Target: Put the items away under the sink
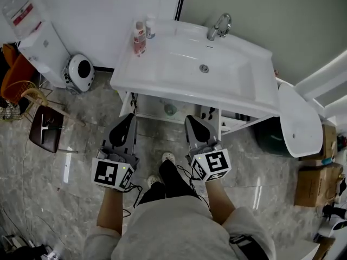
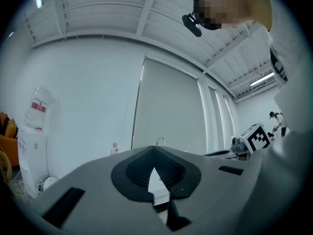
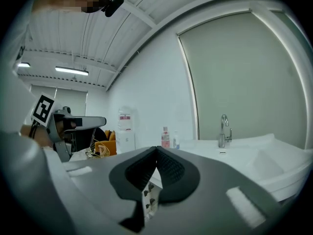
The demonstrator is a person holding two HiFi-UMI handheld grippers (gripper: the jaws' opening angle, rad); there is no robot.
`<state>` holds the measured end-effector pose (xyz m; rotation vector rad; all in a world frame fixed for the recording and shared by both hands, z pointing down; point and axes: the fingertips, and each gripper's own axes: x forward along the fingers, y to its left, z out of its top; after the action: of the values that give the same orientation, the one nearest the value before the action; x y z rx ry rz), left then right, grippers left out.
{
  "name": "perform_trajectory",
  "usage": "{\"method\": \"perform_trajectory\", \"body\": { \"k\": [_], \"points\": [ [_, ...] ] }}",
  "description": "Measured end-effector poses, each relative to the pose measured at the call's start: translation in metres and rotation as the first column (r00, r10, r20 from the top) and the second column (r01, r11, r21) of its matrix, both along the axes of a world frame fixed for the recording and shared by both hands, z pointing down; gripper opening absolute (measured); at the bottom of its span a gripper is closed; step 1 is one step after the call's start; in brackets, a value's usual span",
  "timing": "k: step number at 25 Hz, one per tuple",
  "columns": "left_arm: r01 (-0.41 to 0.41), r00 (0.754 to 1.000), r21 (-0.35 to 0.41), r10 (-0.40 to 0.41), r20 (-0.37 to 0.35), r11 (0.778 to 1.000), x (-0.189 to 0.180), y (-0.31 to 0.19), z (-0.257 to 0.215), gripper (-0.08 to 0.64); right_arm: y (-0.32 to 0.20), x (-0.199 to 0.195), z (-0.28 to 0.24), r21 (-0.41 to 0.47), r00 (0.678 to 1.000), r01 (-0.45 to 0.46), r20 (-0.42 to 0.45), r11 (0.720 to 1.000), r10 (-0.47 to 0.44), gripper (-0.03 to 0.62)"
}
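Overhead, the head view shows the left gripper (image 1: 127,124) and right gripper (image 1: 194,126) level and side by side before the white sink (image 1: 238,85). Only this view shows the space under the sink (image 1: 154,108). Each gripper view shows its fingers together, with nothing between them. A pink bottle (image 1: 140,38) and a smaller bottle (image 1: 150,28) stand on the sink's rear left corner, well apart from the faucet (image 1: 218,27).
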<state>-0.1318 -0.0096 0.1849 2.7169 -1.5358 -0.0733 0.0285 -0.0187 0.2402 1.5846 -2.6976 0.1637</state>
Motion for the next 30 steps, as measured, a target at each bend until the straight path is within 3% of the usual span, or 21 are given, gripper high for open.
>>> {"method": "perform_trajectory", "body": {
  "k": [16, 30],
  "points": [
    [-0.009, 1.0, 0.11, 0.009, 0.0, 0.994, -0.003, 0.03, -0.062, 0.008, 0.027, 0.013, -0.075, 0.139, 0.997, -0.071, 0.007, 0.988, 0.071, 0.011],
    [-0.002, 1.0, 0.135, 0.004, -0.012, 0.991, -0.011, 0.053, -0.073, 0.008, 0.049, 0.004, -0.084, 0.158, 0.997, -0.079, -0.01, 0.984, 0.081, 0.011]
  ]
}}
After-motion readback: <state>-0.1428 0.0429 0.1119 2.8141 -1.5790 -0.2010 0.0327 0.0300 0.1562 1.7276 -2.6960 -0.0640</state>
